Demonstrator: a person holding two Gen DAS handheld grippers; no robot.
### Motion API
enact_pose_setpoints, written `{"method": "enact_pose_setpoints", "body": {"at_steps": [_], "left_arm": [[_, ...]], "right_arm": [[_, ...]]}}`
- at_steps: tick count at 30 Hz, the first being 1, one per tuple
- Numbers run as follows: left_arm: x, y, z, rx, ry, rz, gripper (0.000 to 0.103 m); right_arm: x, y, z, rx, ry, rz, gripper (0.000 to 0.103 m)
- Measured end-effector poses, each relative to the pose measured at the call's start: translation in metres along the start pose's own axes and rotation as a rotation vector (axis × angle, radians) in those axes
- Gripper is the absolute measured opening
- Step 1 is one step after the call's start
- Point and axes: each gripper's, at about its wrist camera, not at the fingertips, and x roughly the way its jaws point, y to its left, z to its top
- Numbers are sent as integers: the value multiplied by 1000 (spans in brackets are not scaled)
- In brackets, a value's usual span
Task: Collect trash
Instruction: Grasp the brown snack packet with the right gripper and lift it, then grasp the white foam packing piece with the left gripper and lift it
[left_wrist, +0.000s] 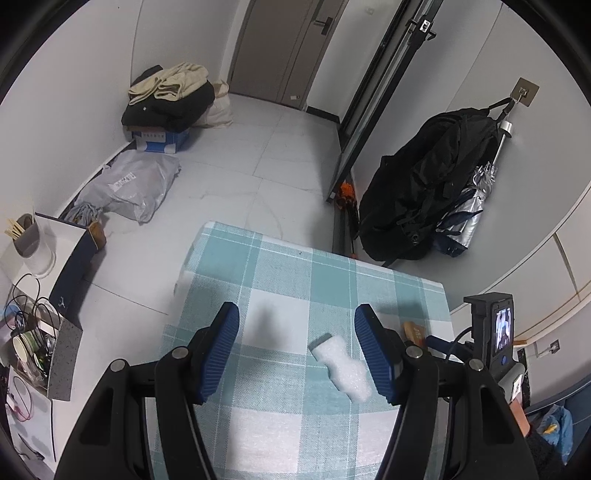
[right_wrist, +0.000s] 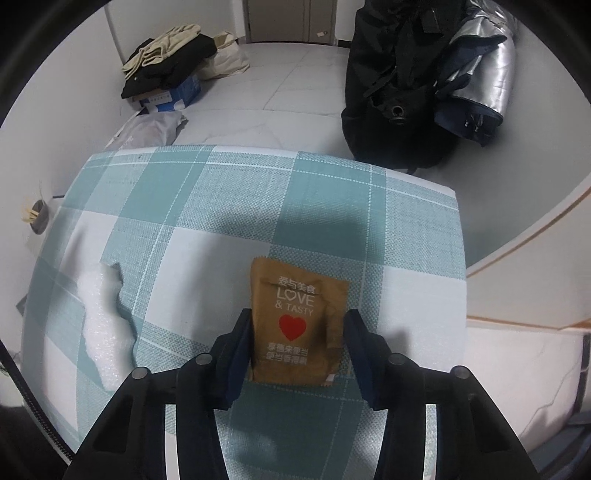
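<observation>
With the right gripper (right_wrist: 297, 341) narrowed around the flat brown food packet (right_wrist: 297, 321) and the left gripper (left_wrist: 297, 347) held wide over the white foam scrap (left_wrist: 341, 369), the packet could be buckled or slid along the checked bench (right_wrist: 229, 192) cloth instead of being gripped.

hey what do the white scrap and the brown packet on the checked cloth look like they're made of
White scrap: likely soft foam sheet, matte and faintly pebbled, with ragged torn edges. Brown packet: probably kraft-look paper or film, dull finish, creased, printed with white lettering and a red heart.

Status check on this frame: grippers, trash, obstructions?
Left gripper open over white foam scrap. Right gripper jaws astride brown packet, contact unclear. Nothing in the way on checked cloth.
</observation>
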Motion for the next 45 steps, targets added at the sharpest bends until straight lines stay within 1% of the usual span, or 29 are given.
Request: {"method": "enact_pose_setpoints", "body": {"at_steps": [6,9,13,16,20,22,27,28,30,37,41,45], "left_arm": [[0,2,0,-8,-3,8,61],[-1,3,0,-14,-8,-23,61],[-3,3,1,-10,-15,-35,61],[-2,7,1,-26,-13,-32,61],[0,8,0,-55,-4,-40,61],[0,7,-1,-55,-4,-41,61],[2,5,-3,-44,-5,-21,61],[2,4,-4,-44,-2,-18,61],[4,5,-5,-46,3,-16,61],[10,3,-12,-39,28,-13,61],[19,-2,-17,-26,64,-19,61],[34,-7,-22,-36,119,-36,61]], "right_arm": [[-5,-2,-3,12,-4,42,40],[-9,0,-5,5,-7,54,36],[-13,-1,-8,18,-4,105,32],[-20,-1,-14,40,-2,144,30],[-27,-3,-19,42,-8,166,30],[-29,-5,-21,48,-7,175,22],[-33,-11,-24,76,-4,203,20],[-35,-10,-26,69,-2,205,18],[-37,-10,-28,62,-6,210,11],[-57,-17,-32,67,-64,235,6],[-68,-20,-34,60,-96,242,6],[-81,-23,-35,61,-132,255,6]]}}
